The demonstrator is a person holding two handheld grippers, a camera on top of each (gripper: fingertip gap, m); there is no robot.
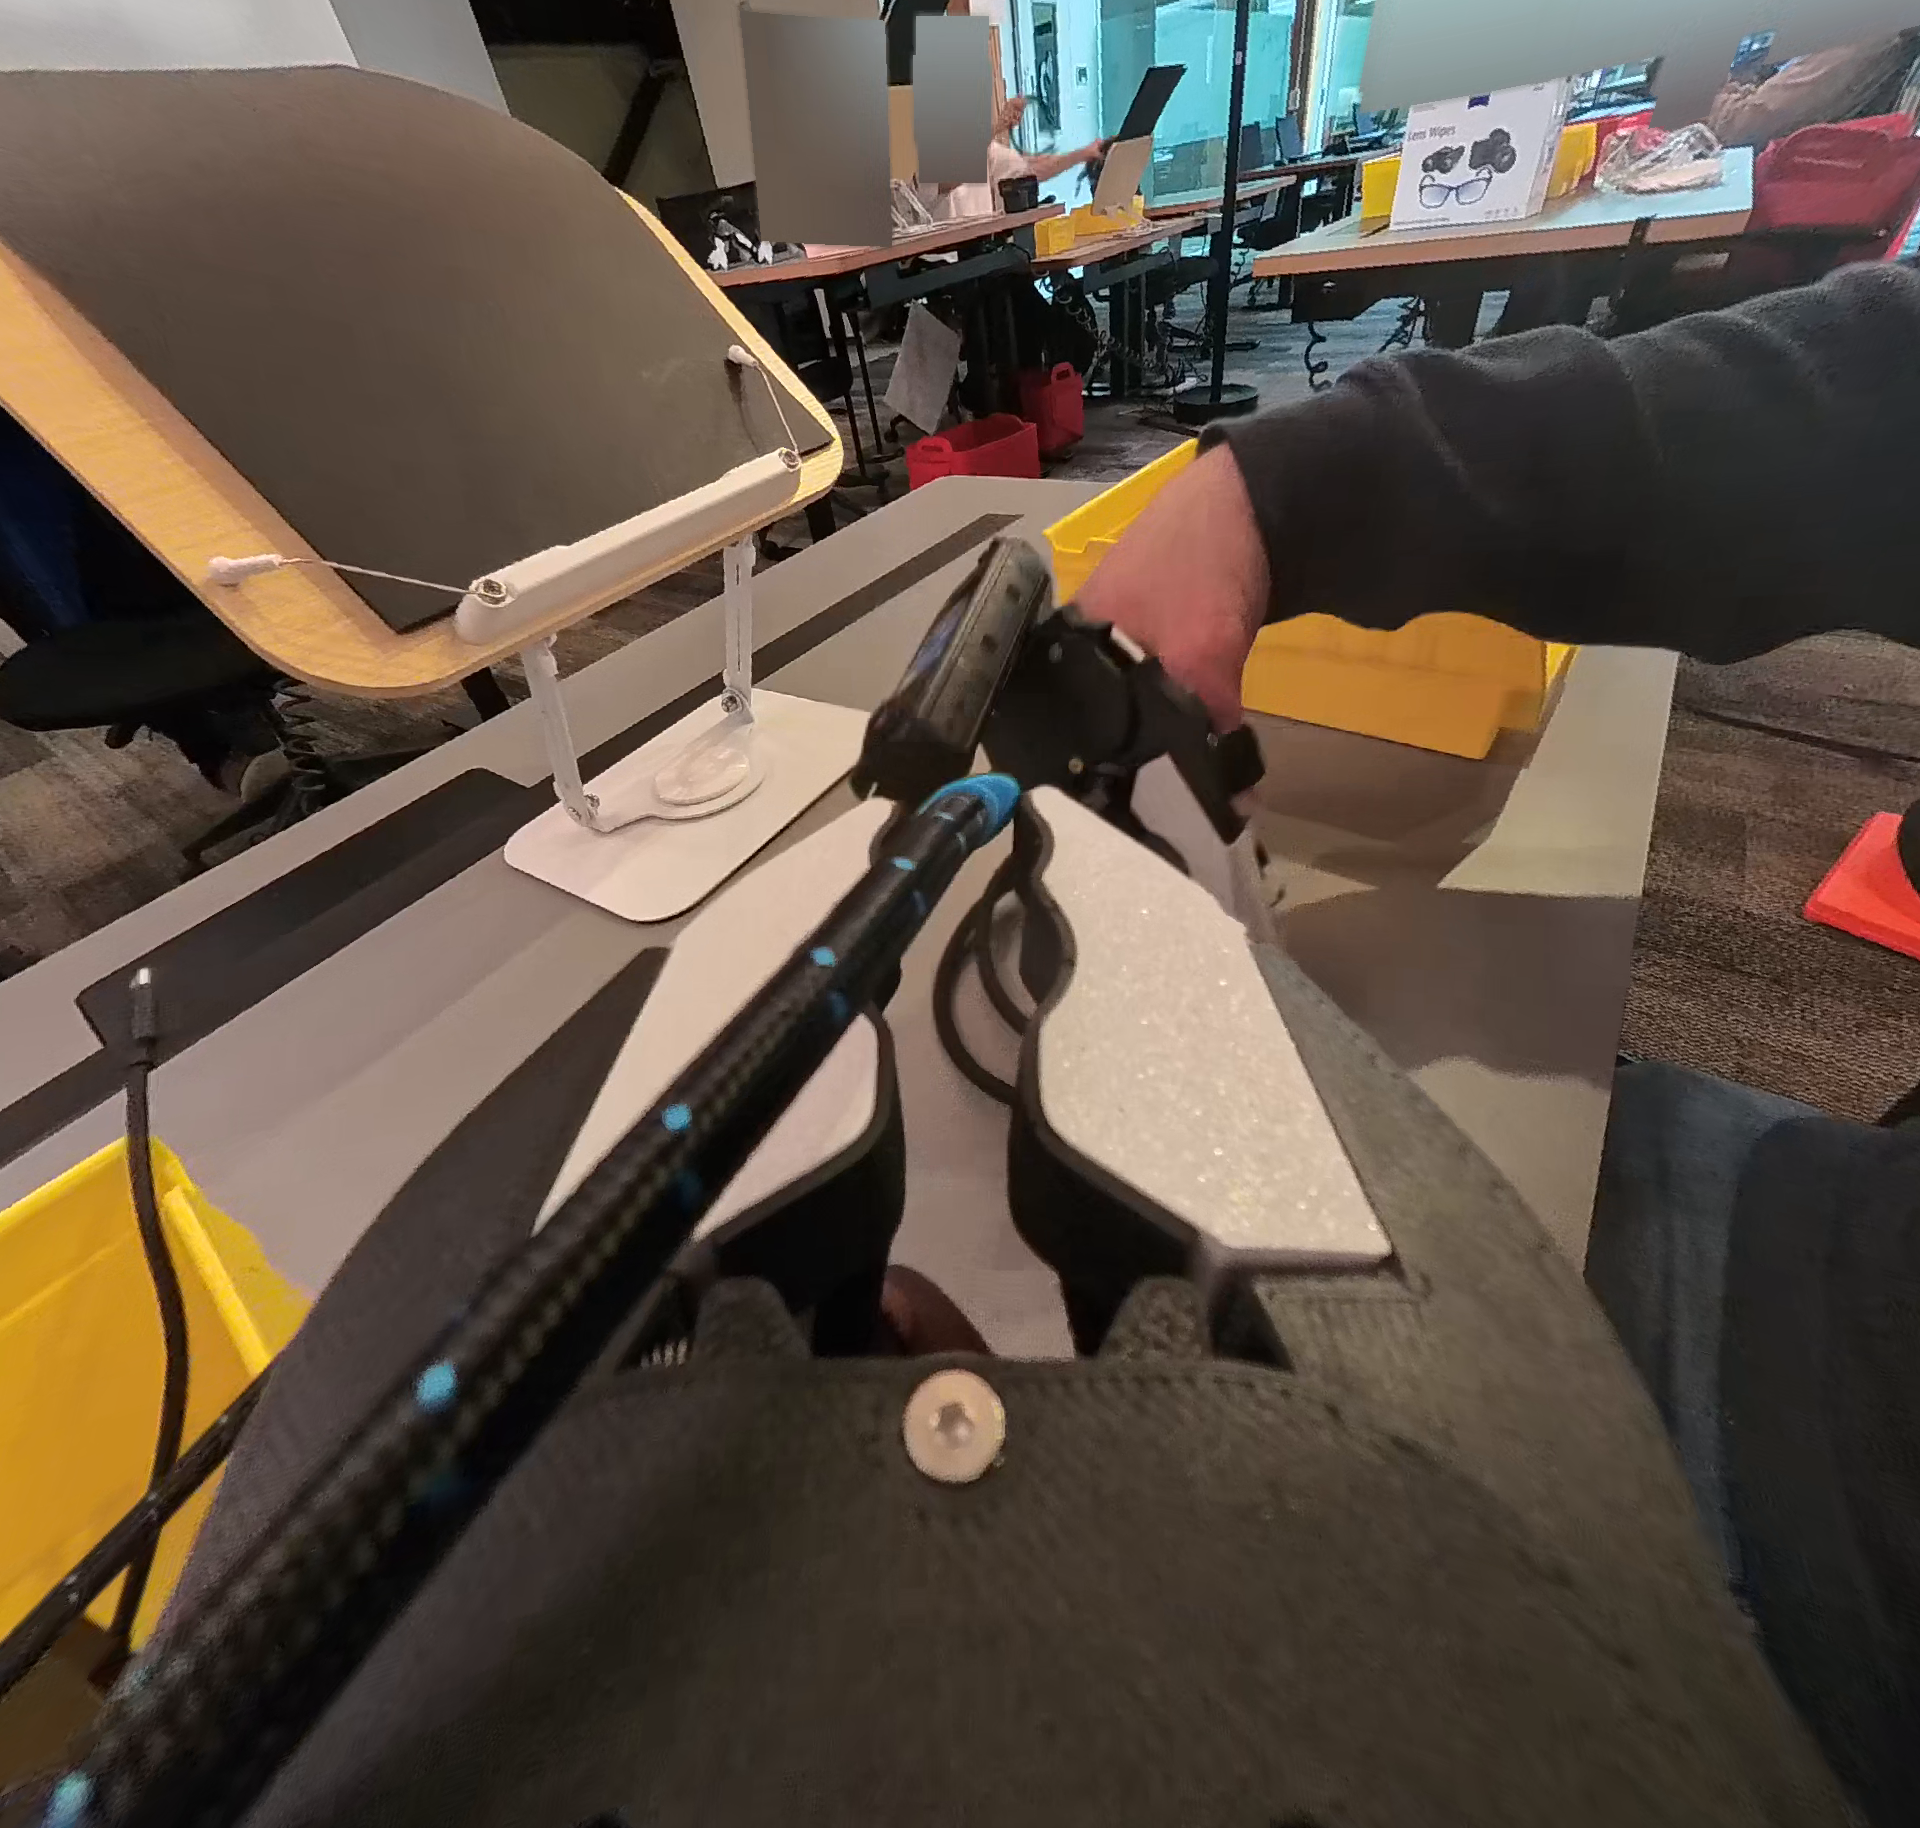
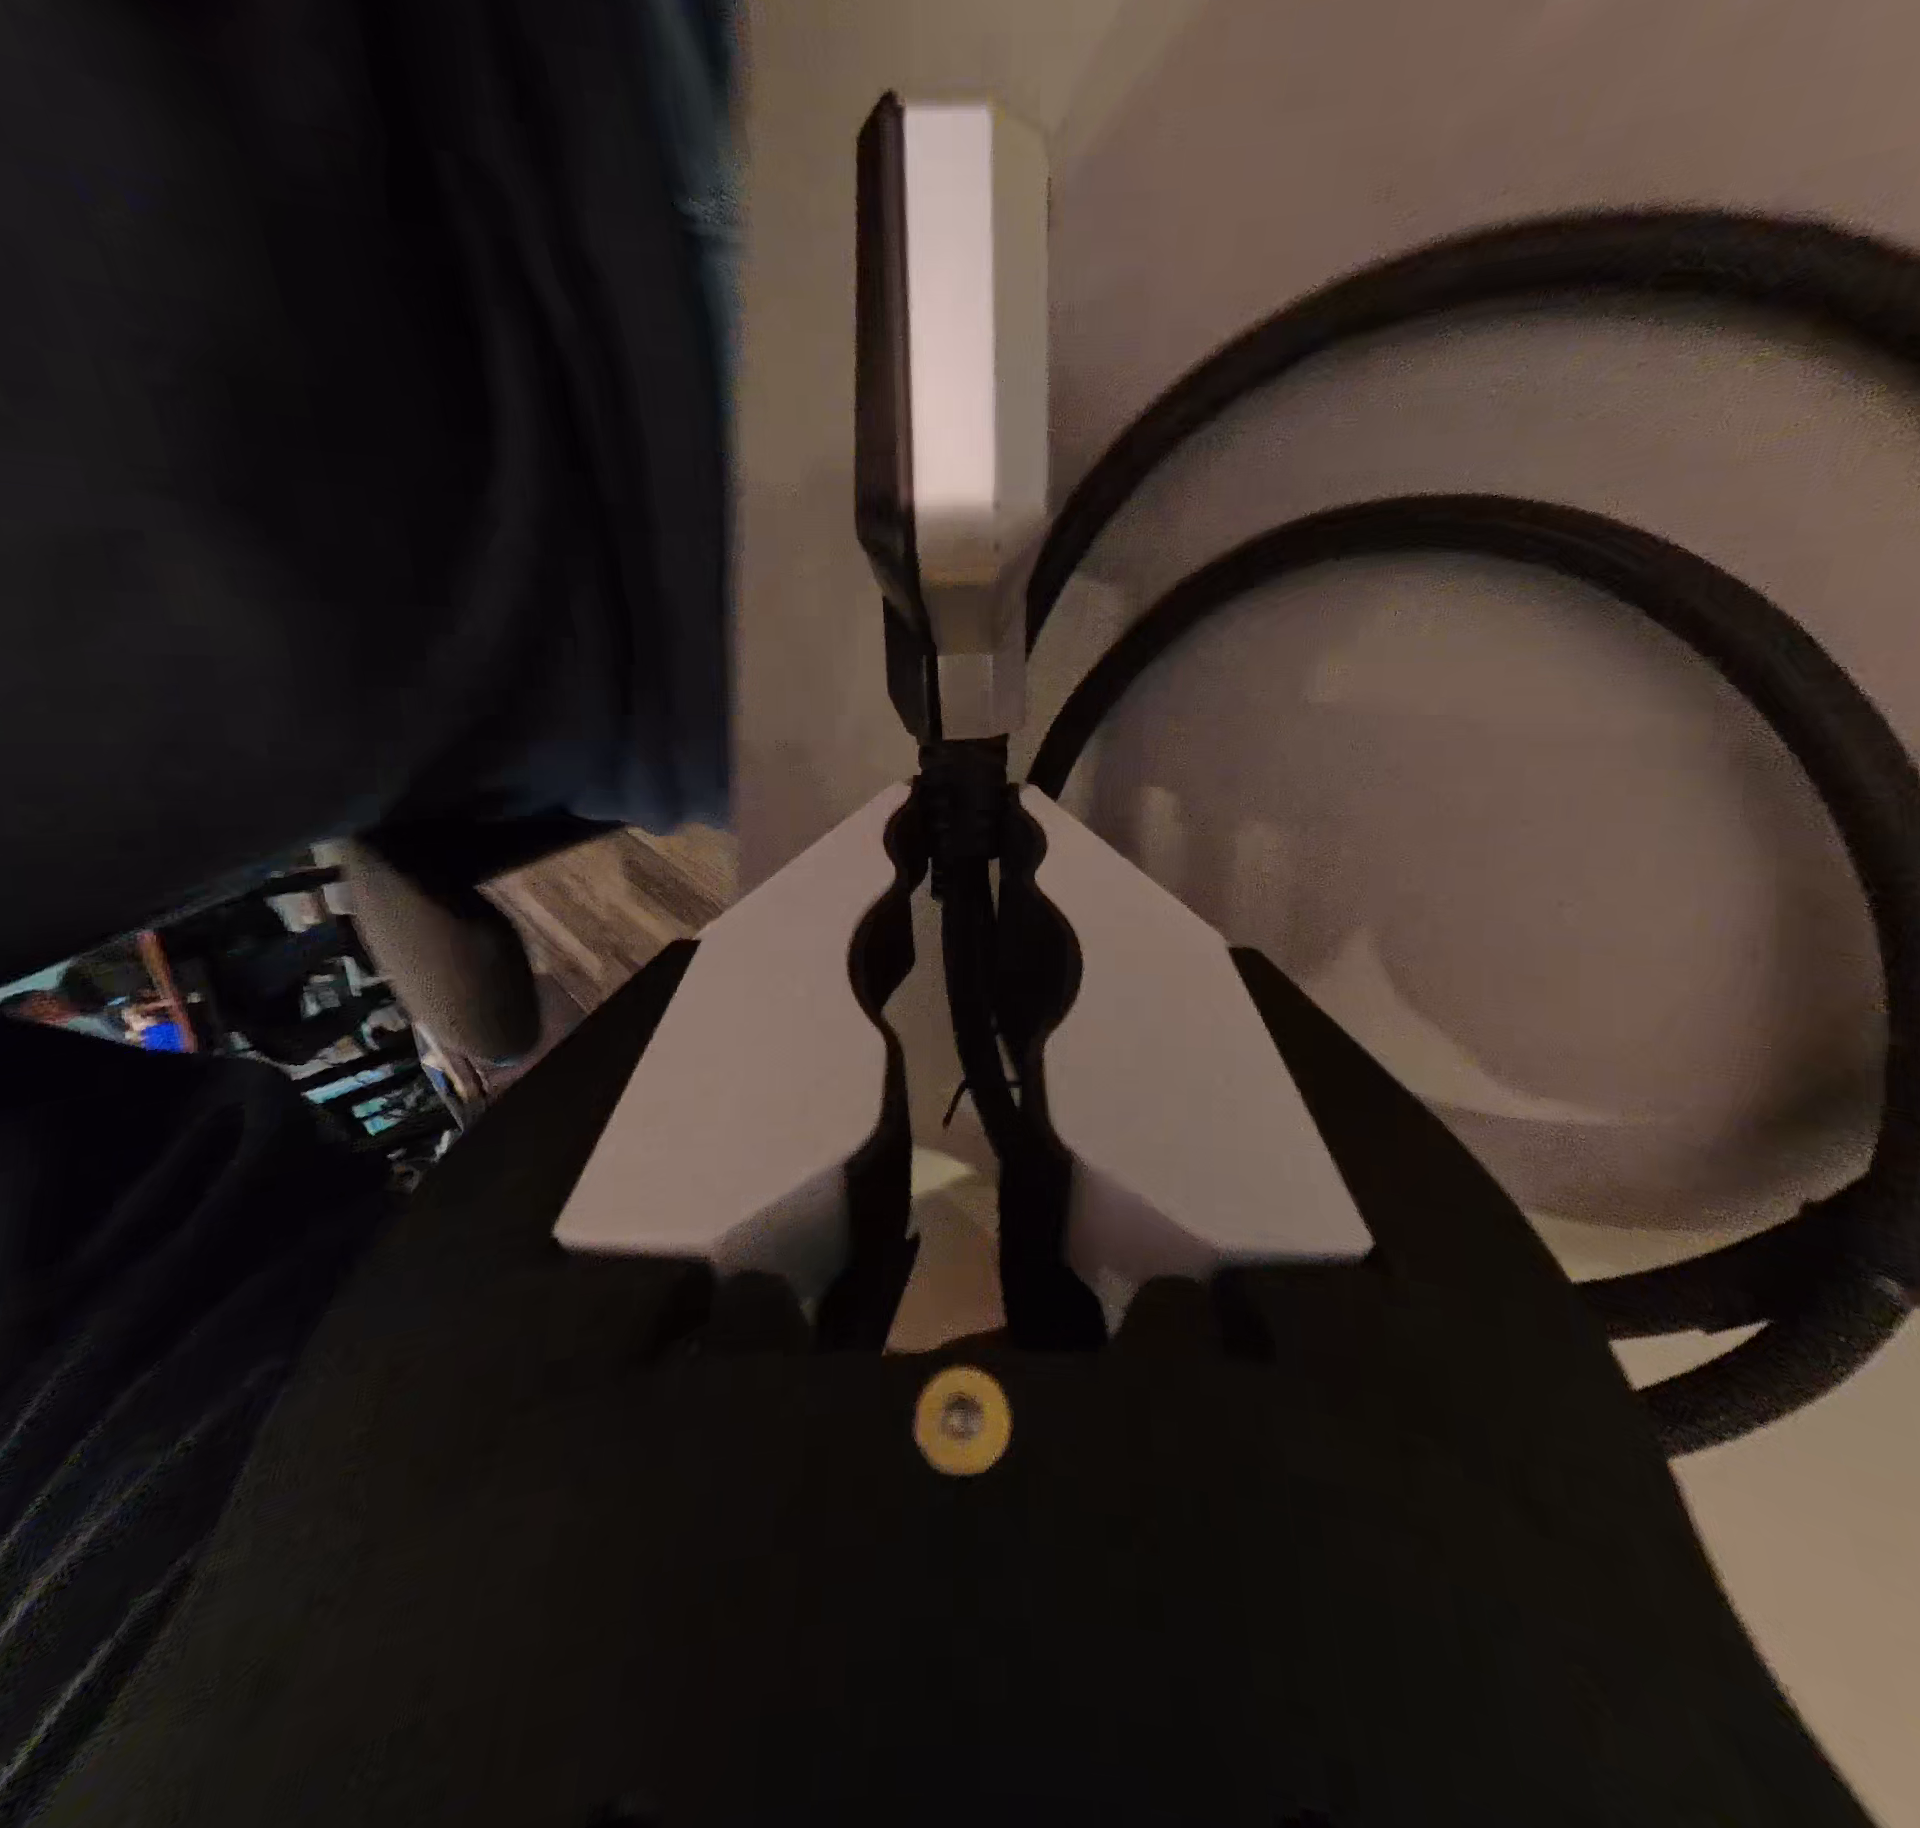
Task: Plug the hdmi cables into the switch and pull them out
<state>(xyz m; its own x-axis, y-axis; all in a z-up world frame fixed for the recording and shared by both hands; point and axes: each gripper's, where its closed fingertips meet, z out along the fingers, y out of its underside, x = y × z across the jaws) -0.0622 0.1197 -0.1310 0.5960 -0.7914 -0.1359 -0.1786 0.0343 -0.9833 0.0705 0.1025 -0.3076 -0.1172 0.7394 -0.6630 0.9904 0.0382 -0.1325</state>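
Over grey desk (image 2: 1351, 116), switch (image 2: 961, 355) points away lengthwise, seemingly tongs-held (image 2: 951, 822).

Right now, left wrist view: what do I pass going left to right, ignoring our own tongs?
yellow bin → white stand base → right hand → second yellow bin → orange object on the floor. The braided cable runs diagonally across, so it is left out.

The left wrist view is bright with daylight from far glass walls, sharp except the blurred blue-flecked braided black cable (image 1: 582, 1248); its edges bow. The right wrist view is dim, soft, with the looped black cable (image 2: 1558, 573) smeared.
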